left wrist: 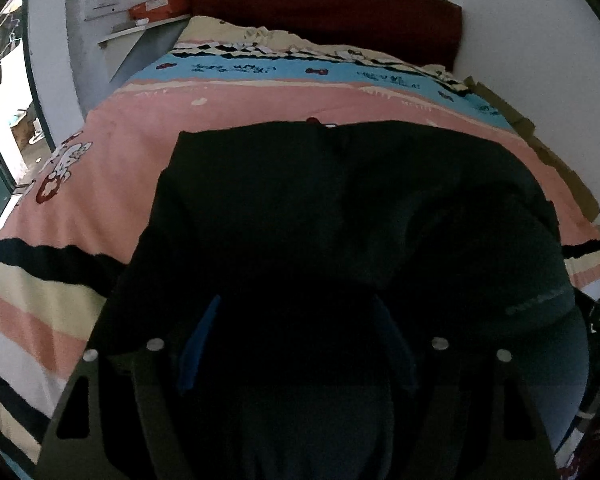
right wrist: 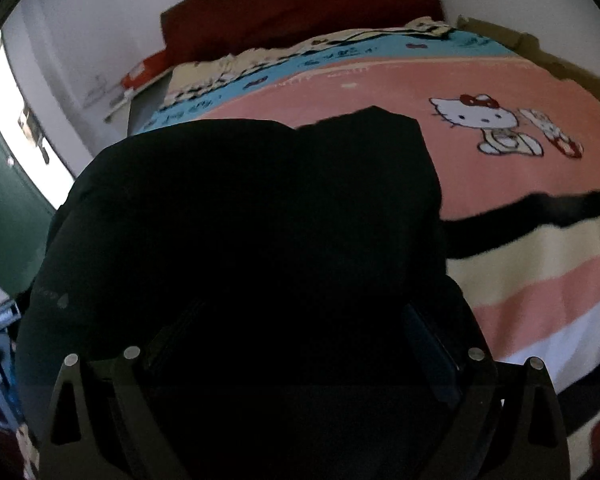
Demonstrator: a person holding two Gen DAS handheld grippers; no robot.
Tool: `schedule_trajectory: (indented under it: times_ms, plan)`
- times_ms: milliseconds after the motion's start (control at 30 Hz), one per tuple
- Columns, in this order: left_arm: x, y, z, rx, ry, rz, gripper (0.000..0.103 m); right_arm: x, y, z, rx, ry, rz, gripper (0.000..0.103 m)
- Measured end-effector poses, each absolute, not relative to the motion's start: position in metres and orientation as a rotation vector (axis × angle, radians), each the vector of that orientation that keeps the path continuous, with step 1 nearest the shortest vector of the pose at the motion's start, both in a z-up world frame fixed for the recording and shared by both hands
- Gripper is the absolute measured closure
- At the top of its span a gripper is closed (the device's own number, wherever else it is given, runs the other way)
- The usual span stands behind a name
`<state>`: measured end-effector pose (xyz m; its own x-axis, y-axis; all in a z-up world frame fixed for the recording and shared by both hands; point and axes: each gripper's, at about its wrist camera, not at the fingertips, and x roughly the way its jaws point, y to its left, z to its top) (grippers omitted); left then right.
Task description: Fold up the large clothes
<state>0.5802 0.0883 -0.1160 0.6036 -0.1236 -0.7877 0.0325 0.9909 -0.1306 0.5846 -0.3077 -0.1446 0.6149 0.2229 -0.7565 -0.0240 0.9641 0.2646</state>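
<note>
A large black garment lies on the bed in a folded heap; it also fills the middle of the right wrist view. My left gripper is over its near edge, its blue-lined fingers spread with dark cloth between them. My right gripper is over the garment's near edge too, its fingers spread wide. The fingertips of both are lost in the dark cloth, so a grip cannot be judged.
The bed has a pink, blue and striped cartoon-cat cover. A dark red headboard stands at the far end against a white wall. A shelf with an orange box is at the far left, beside a doorway.
</note>
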Motion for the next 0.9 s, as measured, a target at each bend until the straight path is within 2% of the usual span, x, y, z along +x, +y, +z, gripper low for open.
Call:
schedule_trajectory:
  times_ms: [200,367,500,667,900]
  plan:
    - [0.575,0.089,-0.109,-0.107,0.917,-0.053,0.025,0.584,-0.304,-0.145,0.211,0.907,0.105,0.008]
    - [0.525,0.087,-0.084,-0.07,0.817,-0.024,0.025,0.552,-0.301,-0.119,0.154,0.863,0.074,0.008]
    - [0.491,0.084,-0.086,-0.002,0.785,0.008,0.025,0.511,-0.301,-0.105,0.133,0.798,0.102,0.008]
    - [0.465,0.084,-0.1,0.053,0.747,0.035,0.025,0.483,-0.309,-0.125,0.115,0.823,0.099,0.008]
    - [0.457,0.092,-0.111,0.045,0.731,0.029,0.025,0.485,-0.348,-0.158,0.279,0.85,0.056,0.002]
